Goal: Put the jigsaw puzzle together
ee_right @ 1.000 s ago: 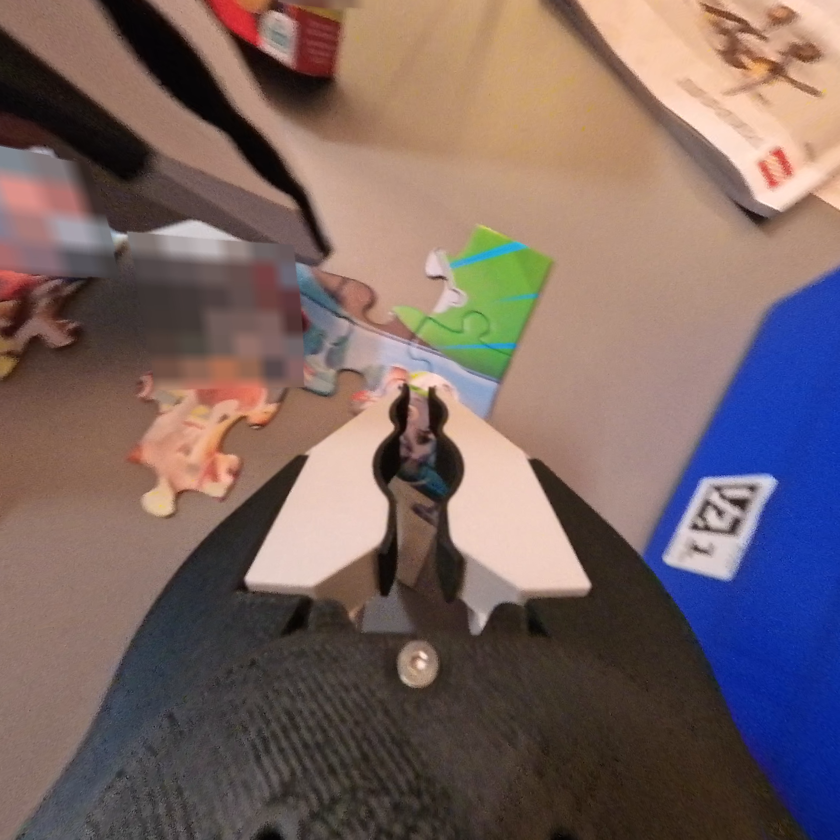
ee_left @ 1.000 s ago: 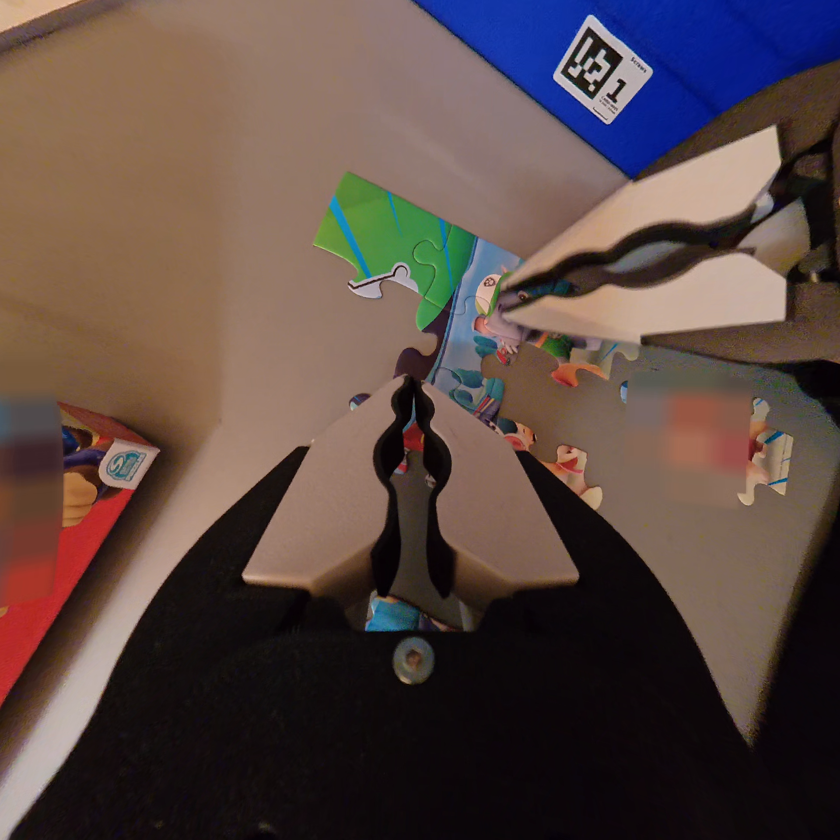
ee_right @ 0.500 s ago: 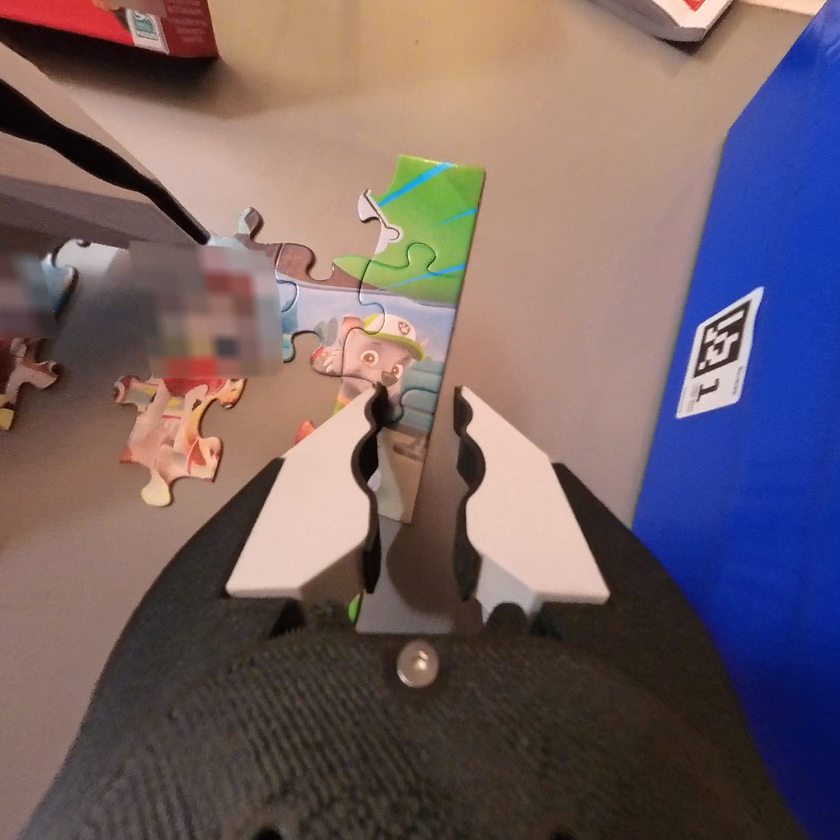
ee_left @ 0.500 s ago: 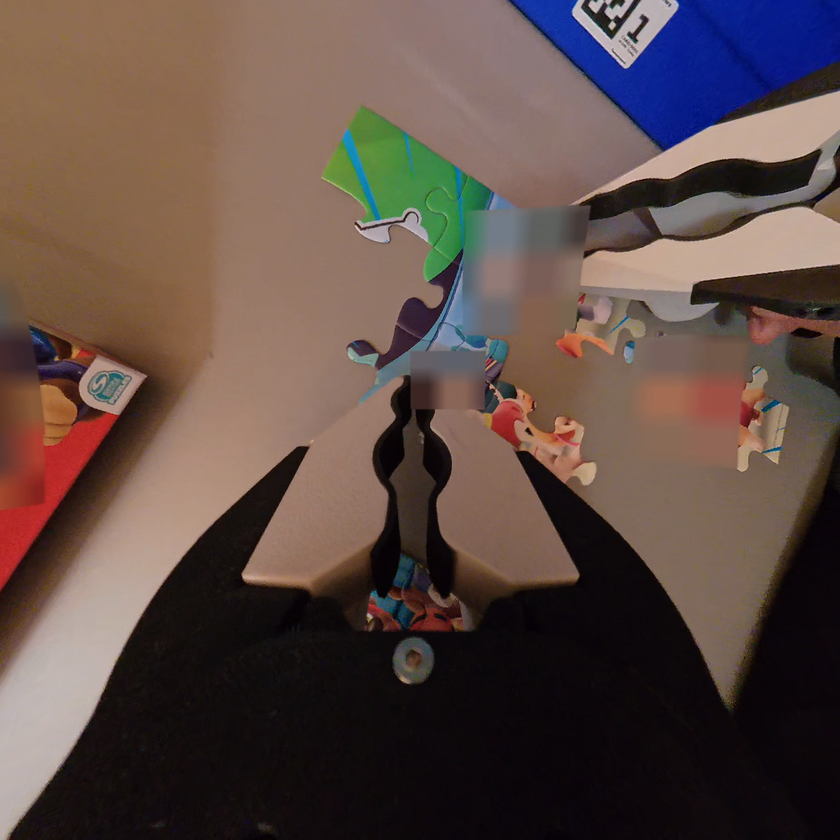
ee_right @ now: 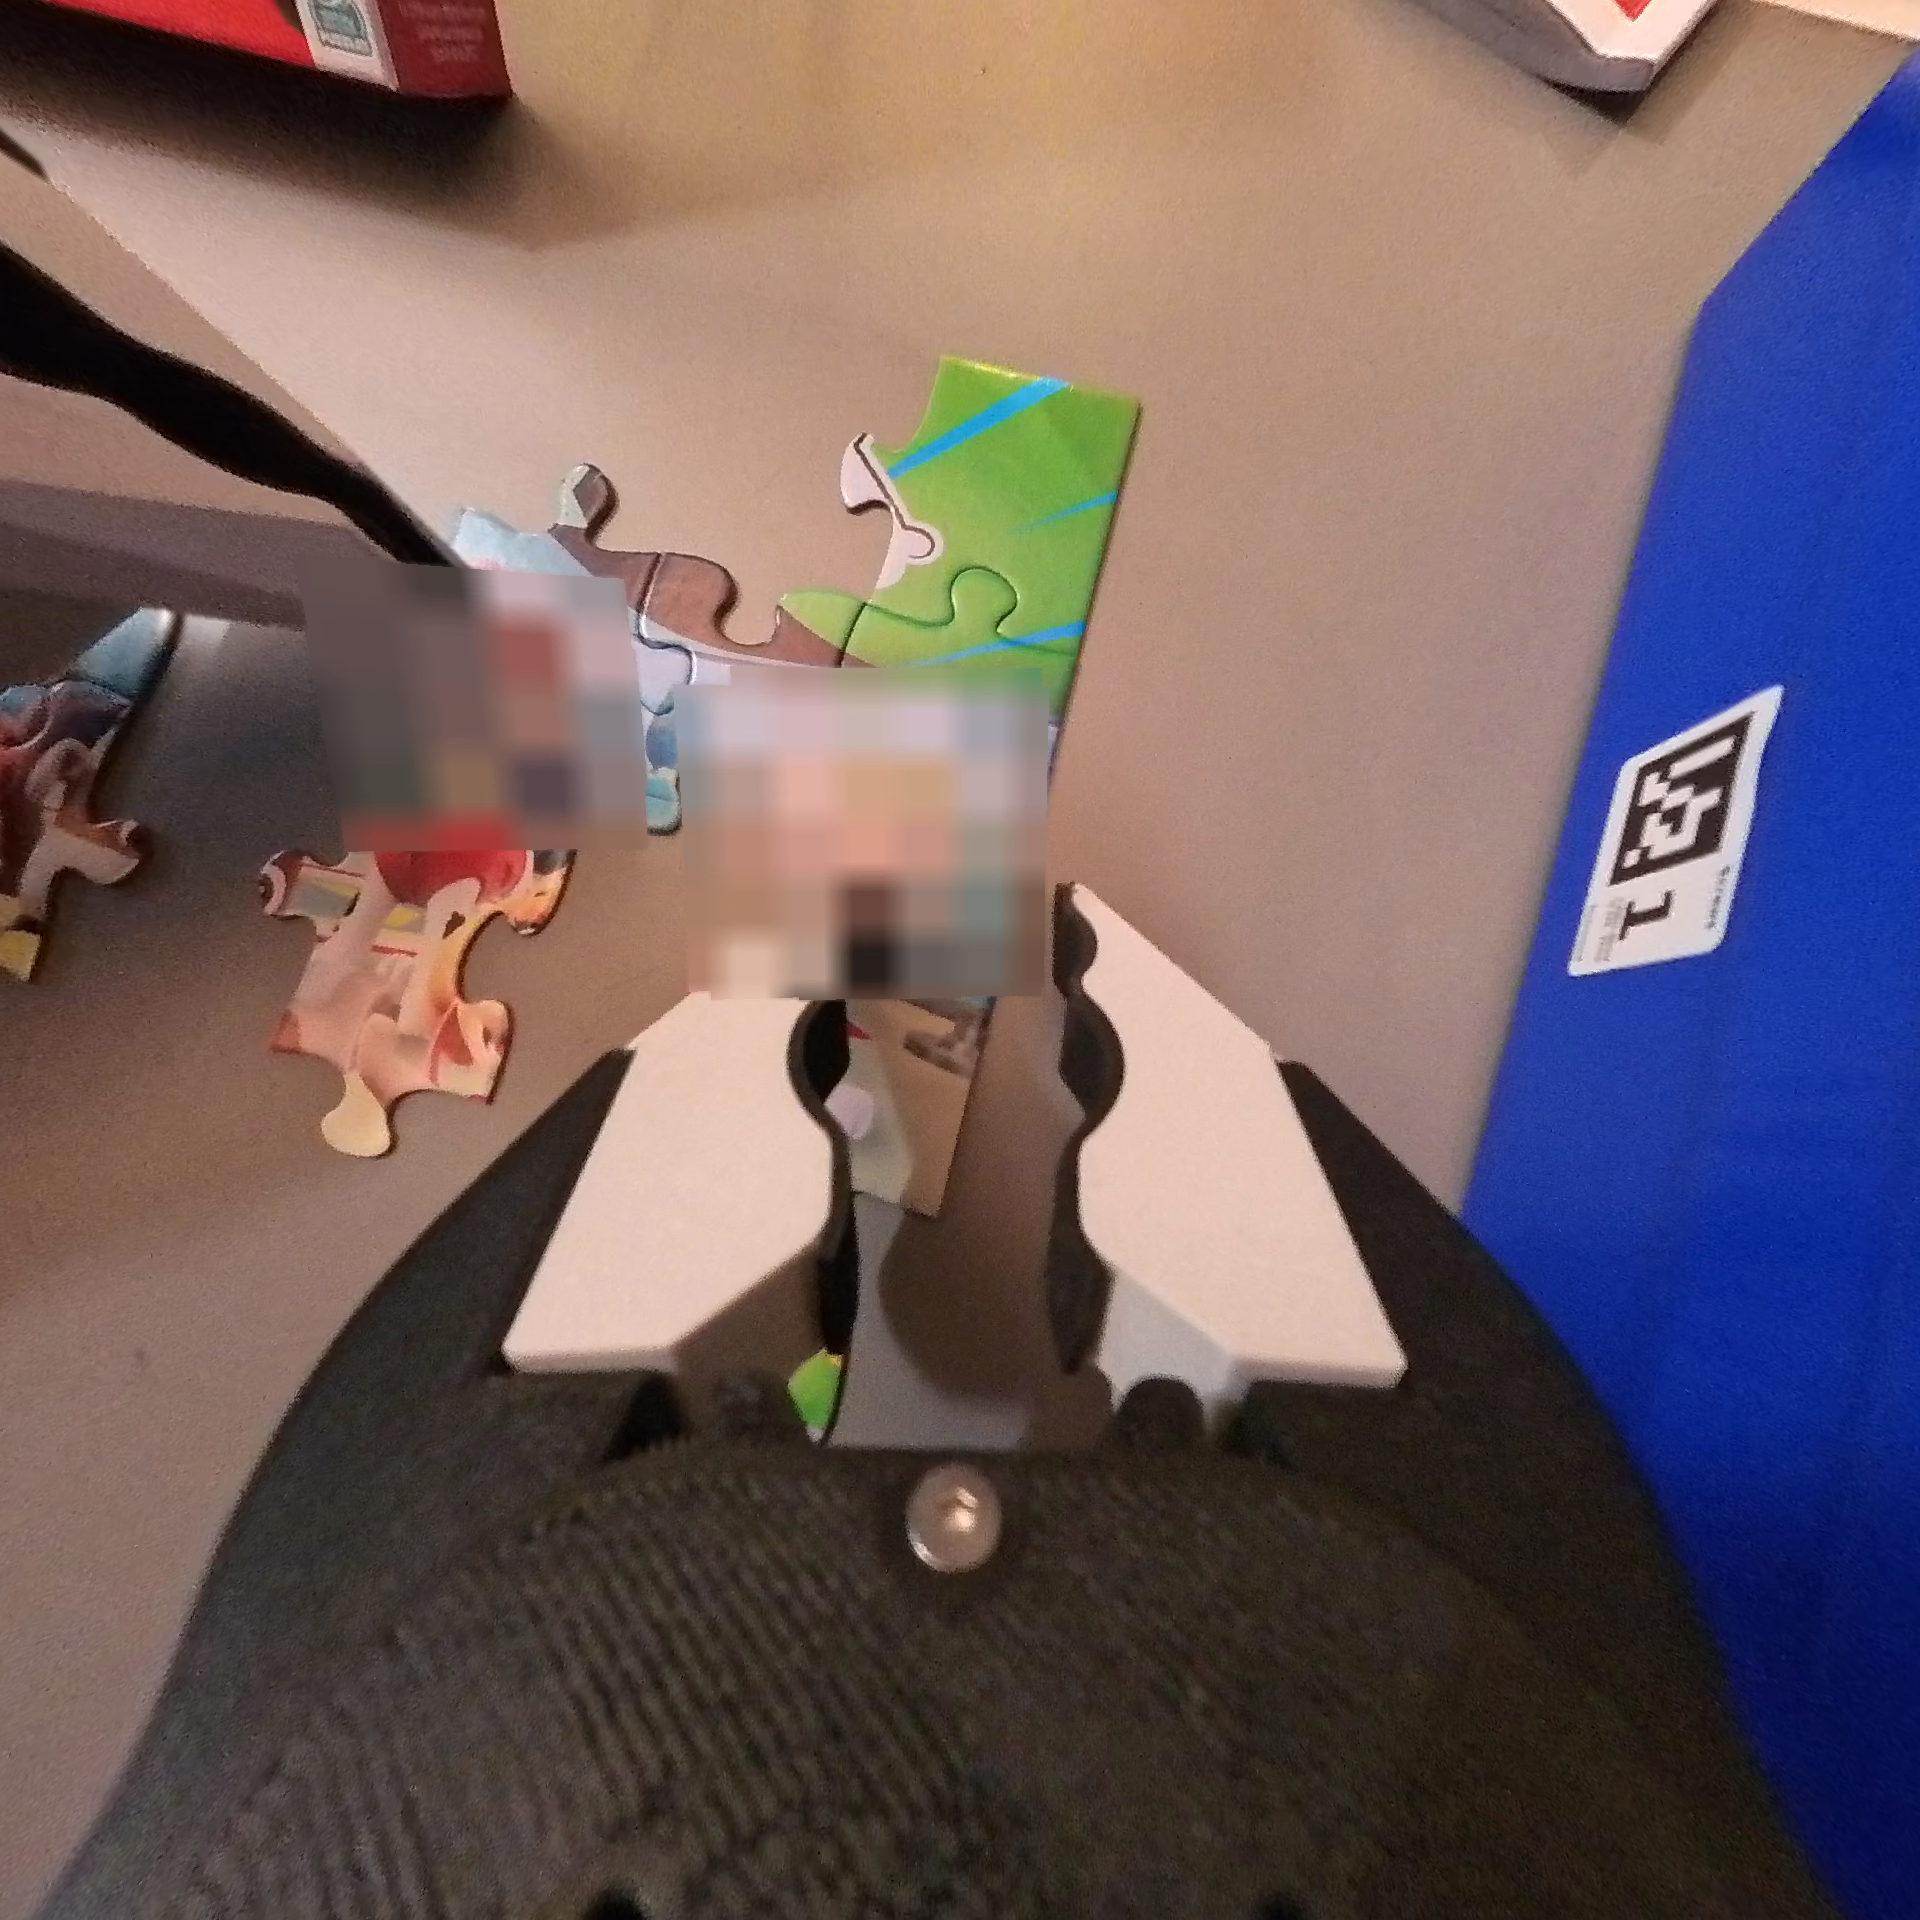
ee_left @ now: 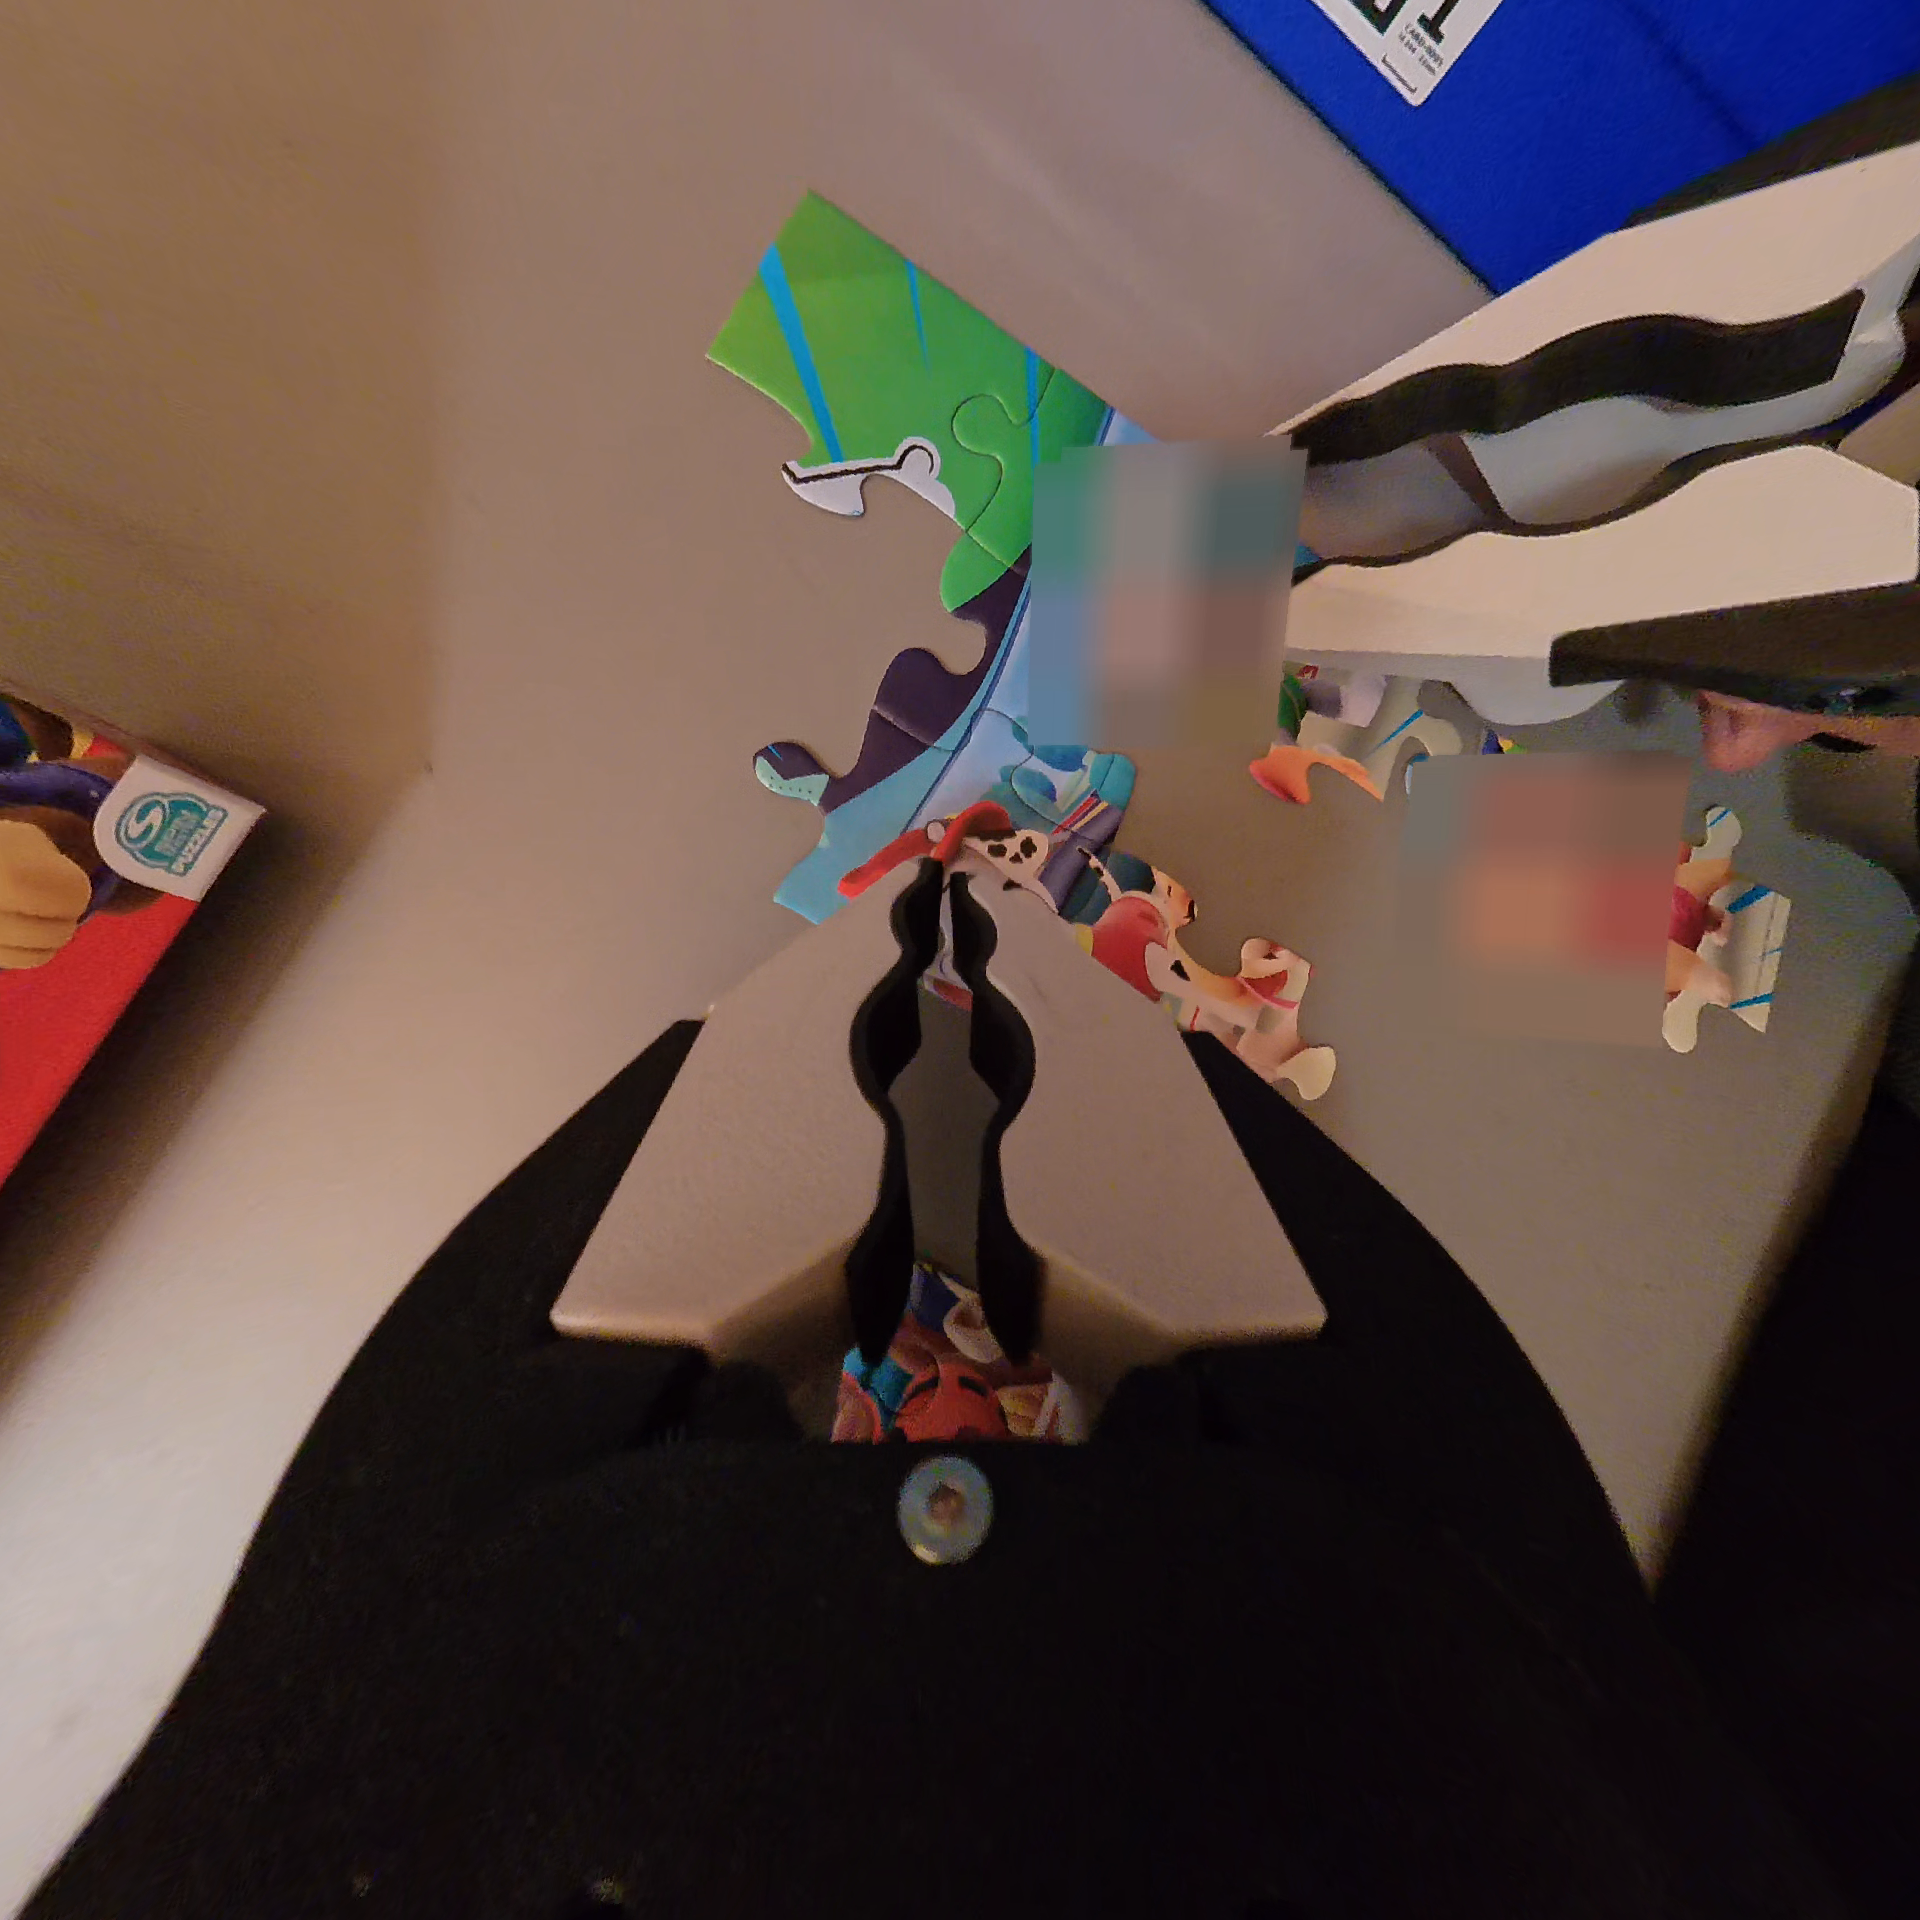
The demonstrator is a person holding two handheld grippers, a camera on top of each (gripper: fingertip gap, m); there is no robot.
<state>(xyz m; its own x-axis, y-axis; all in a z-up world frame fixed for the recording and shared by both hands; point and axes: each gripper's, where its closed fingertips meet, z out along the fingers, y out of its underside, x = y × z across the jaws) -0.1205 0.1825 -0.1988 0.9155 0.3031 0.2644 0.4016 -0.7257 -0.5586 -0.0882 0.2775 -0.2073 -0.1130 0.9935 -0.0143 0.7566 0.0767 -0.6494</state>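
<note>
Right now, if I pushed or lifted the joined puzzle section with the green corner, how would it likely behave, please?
The joined puzzle section looks thin and flat on the smooth table, so it would probably slide easily. Lifted by one edge, it would likely separate where only interlocking tabs join it.

Printed card on a matt tabletop

Glossy printed cardboard jigsaw pieces (ee_right: 977,582) lie mid-frame on the smooth matt grey-beige table (ee_right: 1299,520); woven black cloth gripper cover (ee_right: 935,1714) fills the bottom.
</note>
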